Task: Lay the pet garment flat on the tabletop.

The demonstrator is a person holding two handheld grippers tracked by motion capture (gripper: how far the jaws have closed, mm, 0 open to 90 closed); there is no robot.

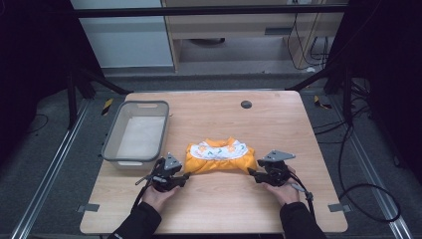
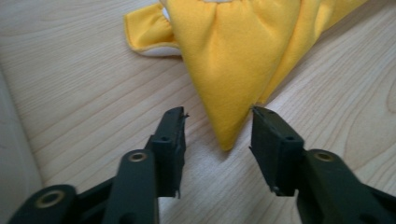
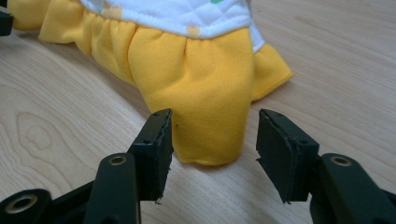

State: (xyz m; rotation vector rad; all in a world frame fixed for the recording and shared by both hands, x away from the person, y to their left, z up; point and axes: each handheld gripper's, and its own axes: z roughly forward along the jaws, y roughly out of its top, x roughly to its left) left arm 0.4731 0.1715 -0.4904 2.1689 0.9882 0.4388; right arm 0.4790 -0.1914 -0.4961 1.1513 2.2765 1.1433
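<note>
The high view is looking forward and down over my side of the table [image 1: 278, 119], taking in its whole top from well back. My left gripper view and right gripper view are riding low, close above the wood, each facing along its jaws at opposite ends of the garment [image 1: 221, 156], which all three are sharing.

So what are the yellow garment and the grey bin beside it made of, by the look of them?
The yellow garment looks like soft matte fabric, perhaps fleece or cotton knit: gathered folds and a stitched hem show, with a quilted white printed panel on top. The grey bin looks like moulded plastic, with a smooth, dull rim and rounded corners; I can't be sure.
</note>
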